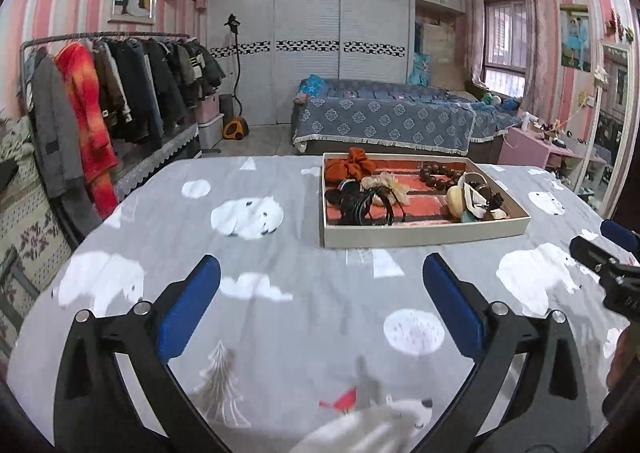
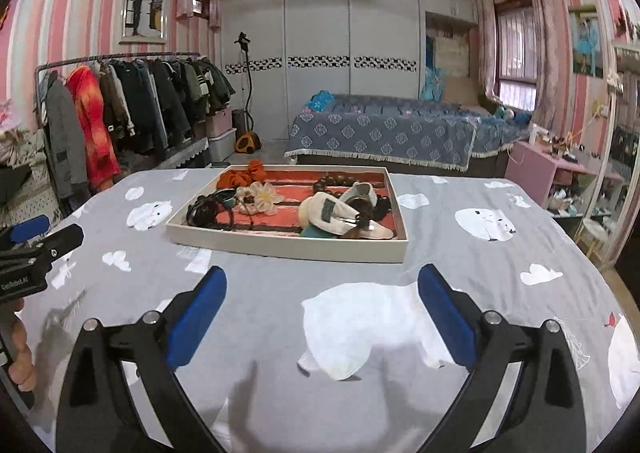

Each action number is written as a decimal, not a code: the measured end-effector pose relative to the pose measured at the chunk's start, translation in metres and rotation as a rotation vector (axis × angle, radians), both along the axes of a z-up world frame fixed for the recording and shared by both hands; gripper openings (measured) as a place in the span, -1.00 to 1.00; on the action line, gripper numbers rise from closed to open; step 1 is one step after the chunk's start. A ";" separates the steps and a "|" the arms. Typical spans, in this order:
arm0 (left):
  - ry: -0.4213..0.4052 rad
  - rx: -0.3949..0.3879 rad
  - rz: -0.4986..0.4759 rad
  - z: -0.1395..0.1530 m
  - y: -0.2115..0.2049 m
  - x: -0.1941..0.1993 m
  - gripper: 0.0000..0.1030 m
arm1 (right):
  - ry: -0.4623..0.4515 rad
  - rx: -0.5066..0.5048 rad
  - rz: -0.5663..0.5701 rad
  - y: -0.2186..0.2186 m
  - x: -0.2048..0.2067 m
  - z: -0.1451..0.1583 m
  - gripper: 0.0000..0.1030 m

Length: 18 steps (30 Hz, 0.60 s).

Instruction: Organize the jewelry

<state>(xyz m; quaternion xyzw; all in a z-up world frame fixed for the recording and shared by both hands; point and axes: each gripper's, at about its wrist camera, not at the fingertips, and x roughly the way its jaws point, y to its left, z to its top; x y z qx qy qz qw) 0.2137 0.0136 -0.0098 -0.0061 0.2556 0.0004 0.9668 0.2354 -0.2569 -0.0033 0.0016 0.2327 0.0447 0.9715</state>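
Spread wide and empty above a table (image 1: pixel 280 317) draped in a grey polar-bear cloth: left gripper (image 1: pixel 320 293), blue pads (image 1: pixel 188 309) far apart, nothing between them. Same for right gripper (image 2: pixel 322 303), jaws fully parted, holding nothing, over a white bear print. Ahead of both, well apart from the fingertips: shallow white tray (image 2: pixel 280 249) with a red striped lining, resting on the cloth. From the left wrist view, tray ahead and to the right; from the right wrist view, ahead and slightly left. Inside the tray: orange scrunchie (image 2: pixel 244 173) at the far left corner, dark wooden bead bracelet (image 1: pixel 438 175) toward the back, black hair ties (image 2: pixel 210 211) at the near left, cream flower piece (image 2: pixel 262 195) mid-tray, pale clips and bangles heaped at the right.
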 end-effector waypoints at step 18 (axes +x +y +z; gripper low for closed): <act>-0.099 0.011 -0.009 0.001 -0.014 -0.044 0.90 | -0.099 -0.039 -0.047 0.008 -0.061 -0.003 0.92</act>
